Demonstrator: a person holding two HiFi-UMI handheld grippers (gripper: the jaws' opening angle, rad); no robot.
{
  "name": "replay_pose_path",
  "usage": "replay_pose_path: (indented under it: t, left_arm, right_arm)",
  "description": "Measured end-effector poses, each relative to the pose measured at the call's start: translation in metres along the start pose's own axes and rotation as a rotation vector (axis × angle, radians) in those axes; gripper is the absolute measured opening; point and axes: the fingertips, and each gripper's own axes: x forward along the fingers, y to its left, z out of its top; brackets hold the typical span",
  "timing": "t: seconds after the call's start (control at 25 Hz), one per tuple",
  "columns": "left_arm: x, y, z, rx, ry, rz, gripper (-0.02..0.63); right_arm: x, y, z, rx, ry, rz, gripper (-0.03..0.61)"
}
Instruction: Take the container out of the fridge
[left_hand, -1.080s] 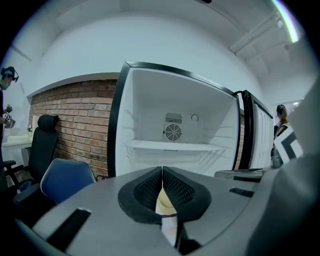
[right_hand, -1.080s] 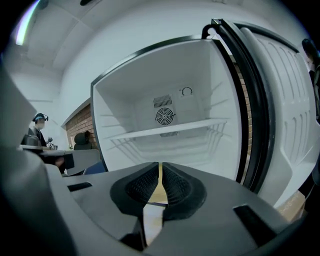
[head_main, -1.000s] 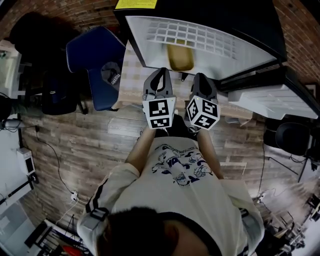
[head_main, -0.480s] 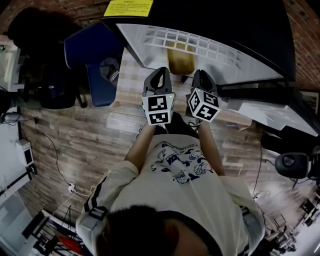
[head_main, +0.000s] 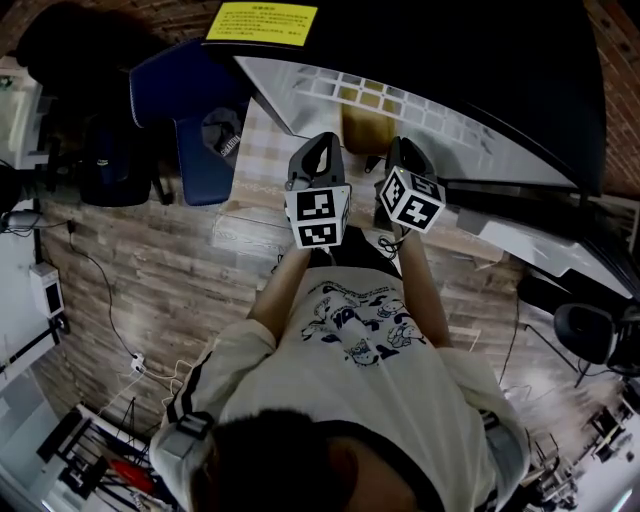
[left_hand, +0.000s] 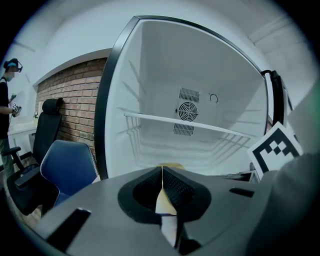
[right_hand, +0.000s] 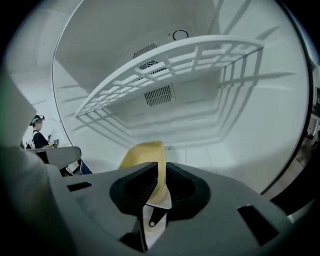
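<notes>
A yellow container (head_main: 362, 125) sits on the floor of the open fridge (head_main: 300, 85), under the white wire shelf (head_main: 400, 92). In the right gripper view the container (right_hand: 145, 155) fills the narrow gap between the jaws, and my right gripper (right_hand: 162, 172) is shut on its near wall. In the head view that right gripper (head_main: 400, 152) touches the container's right side. My left gripper (head_main: 320, 148) hangs just left of the container, at the fridge's front edge. Its jaw tips meet, so the left gripper (left_hand: 161, 172) is shut on nothing; only the container's top (left_hand: 172, 165) peeks above it.
The fridge door (head_main: 540, 235) stands open at the right. A blue chair (head_main: 190, 110) is left of the fridge, with a black office chair (left_hand: 46, 130) beyond it. A person (left_hand: 7, 95) stands far left by the brick wall (left_hand: 75, 95). The wire shelf (right_hand: 165, 65) hangs overhead.
The head camera has tilted, so the fridge sits higher and more slanted. Both grippers stay side by side at the fridge opening; the right one's cube has turned slightly.
</notes>
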Motion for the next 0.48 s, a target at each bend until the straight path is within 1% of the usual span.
replay_pose_path:
  t: [0.12,0.16,0.2,0.24,0.48]
  left_arm:
    - [0.002,0.001,0.0,-0.004,0.006,0.0,0.02]
    - [0.003,0.0,0.002,-0.003,0.008,-0.002,0.02]
    - [0.003,0.0,0.003,-0.002,0.009,-0.003,0.02]
    - [0.004,0.0,0.004,-0.002,0.01,-0.003,0.02]
    - [0.005,0.0,0.003,-0.008,0.014,0.001,0.02]
  right_arm:
    - [0.005,-0.001,-0.002,0.0,0.017,-0.002,0.05]
    - [0.006,-0.001,-0.002,0.002,0.024,-0.003,0.066]
    - [0.007,-0.001,-0.002,0.006,0.032,-0.004,0.119]
    - [0.009,-0.002,-0.003,0.009,0.041,-0.003,0.129]
    - [0.019,-0.005,-0.012,0.008,0.107,0.002,0.129]
